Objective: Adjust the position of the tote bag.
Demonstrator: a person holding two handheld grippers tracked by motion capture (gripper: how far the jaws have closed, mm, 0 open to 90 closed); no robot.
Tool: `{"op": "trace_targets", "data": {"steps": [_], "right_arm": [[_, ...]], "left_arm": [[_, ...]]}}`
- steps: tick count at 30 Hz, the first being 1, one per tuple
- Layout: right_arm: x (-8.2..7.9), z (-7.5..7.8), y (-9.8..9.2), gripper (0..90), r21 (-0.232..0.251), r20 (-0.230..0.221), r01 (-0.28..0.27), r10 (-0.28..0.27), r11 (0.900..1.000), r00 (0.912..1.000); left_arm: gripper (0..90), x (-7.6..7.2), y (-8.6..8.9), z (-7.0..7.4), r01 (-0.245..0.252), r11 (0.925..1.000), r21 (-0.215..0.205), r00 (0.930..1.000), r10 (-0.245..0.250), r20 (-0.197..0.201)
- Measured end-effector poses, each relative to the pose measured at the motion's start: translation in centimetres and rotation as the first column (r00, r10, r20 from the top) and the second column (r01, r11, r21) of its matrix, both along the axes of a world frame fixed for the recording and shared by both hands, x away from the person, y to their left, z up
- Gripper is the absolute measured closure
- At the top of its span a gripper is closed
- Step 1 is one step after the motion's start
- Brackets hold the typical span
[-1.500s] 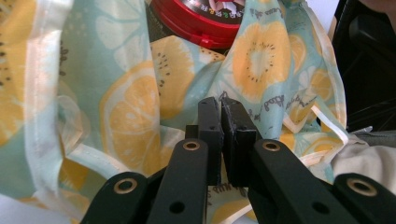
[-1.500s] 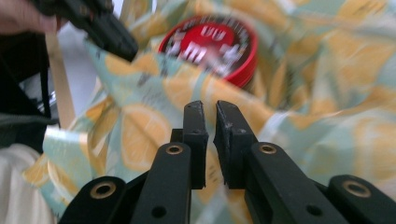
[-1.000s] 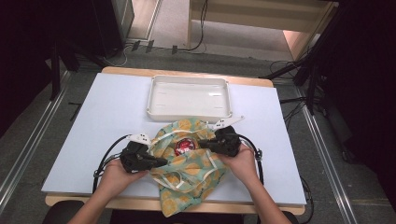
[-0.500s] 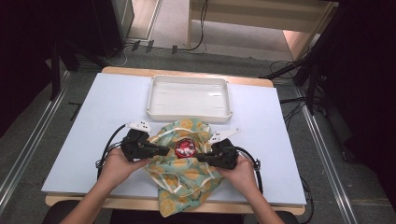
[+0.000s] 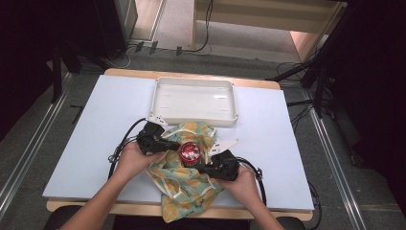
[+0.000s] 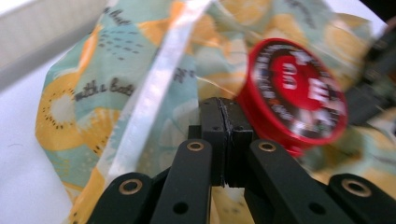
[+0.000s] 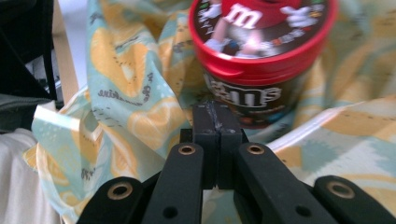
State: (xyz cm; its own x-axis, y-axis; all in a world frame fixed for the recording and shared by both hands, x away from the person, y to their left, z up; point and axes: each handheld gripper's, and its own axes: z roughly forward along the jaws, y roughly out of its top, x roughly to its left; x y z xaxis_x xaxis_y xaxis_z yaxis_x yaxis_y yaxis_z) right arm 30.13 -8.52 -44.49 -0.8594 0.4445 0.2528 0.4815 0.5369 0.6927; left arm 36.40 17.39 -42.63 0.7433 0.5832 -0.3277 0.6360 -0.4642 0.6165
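A red-lidded candy tub [image 5: 190, 152] stands upright on a cloth bag [image 5: 187, 191] printed with yellow fruit, near the table's front edge. My left gripper [image 5: 173, 145] lies just left of the tub, its tips at the lid's edge. In the left gripper view its jaws are shut, with the tub's lid [image 6: 295, 93] just past them on the right. My right gripper [image 5: 201, 167] sits at the tub's near right. In the right gripper view its jaws are shut against the cloth [image 7: 140, 116] right below the tub [image 7: 254, 70]. I make out no cloth between either pair of pads.
An empty white tray [image 5: 194, 99] stands behind the bag at the table's middle back. The bag's white straps [image 5: 178, 191] trail toward the front edge. Black cables loop beside both hands. Bare pale tabletop [image 5: 95, 124] stretches left and right.
The left gripper has moved away from me and up the bag's left side. The right gripper has come back toward me, lower and nearer the tub. The tub has stayed put.
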Motion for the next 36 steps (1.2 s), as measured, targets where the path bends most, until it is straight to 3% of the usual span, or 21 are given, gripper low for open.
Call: {"op": "trace_targets", "data": {"steps": [6,10,13,21,29,36], "right_arm": [[-0.6,-0.8,1.0,90.0,-0.004,-0.001,-0.027,0.027,1.000,0.9996],[-1.3,-1.2,1.5,90.0,0.003,0.035,-0.027,0.027,1.000,0.9990],[-1.5,-1.6,1.7,90.0,0.007,0.026,-0.029,0.029,1.000,0.9992],[-2.1,-2.1,2.2,90.0,-0.020,0.021,-0.044,0.044,0.999,0.9988],[-2.5,-2.4,2.5,90.0,-0.018,0.011,-0.057,0.058,0.998,0.9983],[-3.5,-2.9,3.5,90.0,-0.030,-0.012,-0.102,0.102,0.994,0.9947]], "left_arm": [[90.0,1.3,0.0,-1.5,-0.018,0.9998,-0.003,0.9998,0.018,-0.002],[90.0,2.0,-0.1,-2.5,-0.035,0.9994,-0.001,0.9994,0.035,-0.002],[90.0,2.5,-0.2,-3.1,-0.046,0.9989,0.011,0.9989,0.046,0.001],[90.0,2.9,-0.5,-3.7,-0.064,0.9969,0.046,0.9974,0.063,0.037],[90.0,3.6,-0.6,-3.9,-0.075,0.9960,0.049,0.9966,0.073,0.039],[90.0,4.7,0.2,-3.8,-0.121,0.9916,0.047,0.9921,0.119,0.041]]}}
